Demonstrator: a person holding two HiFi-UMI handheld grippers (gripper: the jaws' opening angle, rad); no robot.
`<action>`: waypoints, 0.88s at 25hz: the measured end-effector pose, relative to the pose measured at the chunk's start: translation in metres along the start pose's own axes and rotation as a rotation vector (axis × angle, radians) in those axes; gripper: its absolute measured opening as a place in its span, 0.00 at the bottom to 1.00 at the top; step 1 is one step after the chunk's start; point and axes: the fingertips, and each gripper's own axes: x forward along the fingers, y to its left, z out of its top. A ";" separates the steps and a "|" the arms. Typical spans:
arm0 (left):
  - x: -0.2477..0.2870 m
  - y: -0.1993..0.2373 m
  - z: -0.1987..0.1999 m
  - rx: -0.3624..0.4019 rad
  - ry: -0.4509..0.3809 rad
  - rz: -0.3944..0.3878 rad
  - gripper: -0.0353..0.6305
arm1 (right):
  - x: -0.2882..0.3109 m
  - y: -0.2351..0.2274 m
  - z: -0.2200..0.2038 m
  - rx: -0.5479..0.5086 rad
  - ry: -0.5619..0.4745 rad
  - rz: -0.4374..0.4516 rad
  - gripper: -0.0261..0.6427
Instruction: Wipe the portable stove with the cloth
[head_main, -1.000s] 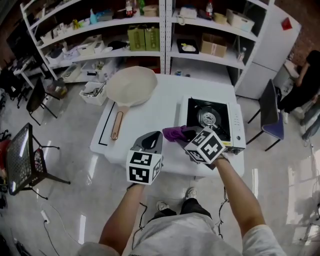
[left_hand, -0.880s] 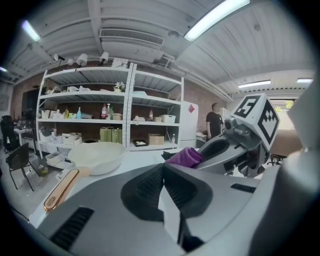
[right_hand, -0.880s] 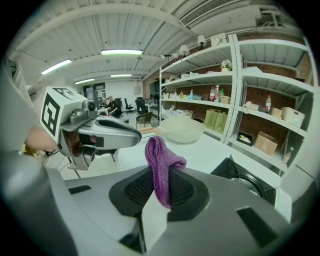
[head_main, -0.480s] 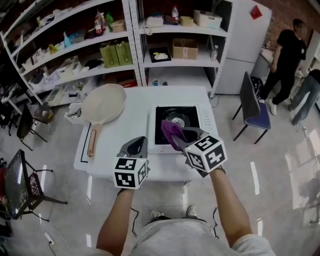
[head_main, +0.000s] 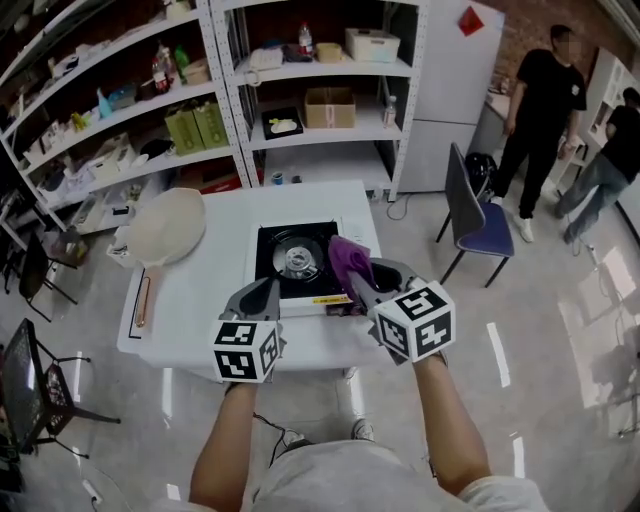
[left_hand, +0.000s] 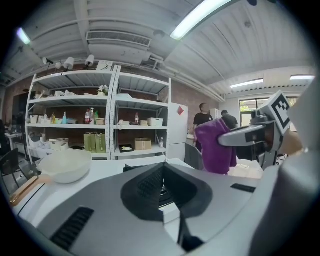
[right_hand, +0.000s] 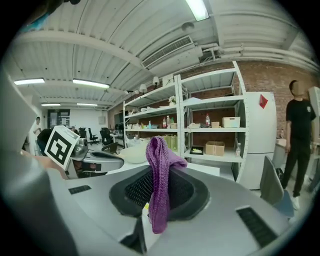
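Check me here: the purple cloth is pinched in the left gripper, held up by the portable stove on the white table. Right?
Not quite: the purple cloth is pinched in the right gripper, not the left. The right gripper view shows it clamped between those jaws. The left gripper is shut on nothing. The rest stands: it is held up by the portable stove on the white table.
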 end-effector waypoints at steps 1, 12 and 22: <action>0.001 -0.004 0.003 0.001 -0.003 0.003 0.06 | -0.005 -0.005 0.001 0.004 -0.008 -0.011 0.13; -0.010 -0.015 0.005 0.008 -0.003 0.046 0.06 | -0.023 -0.018 -0.002 0.002 -0.030 -0.019 0.13; -0.017 -0.012 0.002 0.012 0.004 0.071 0.06 | -0.025 -0.019 -0.005 0.011 -0.038 -0.011 0.13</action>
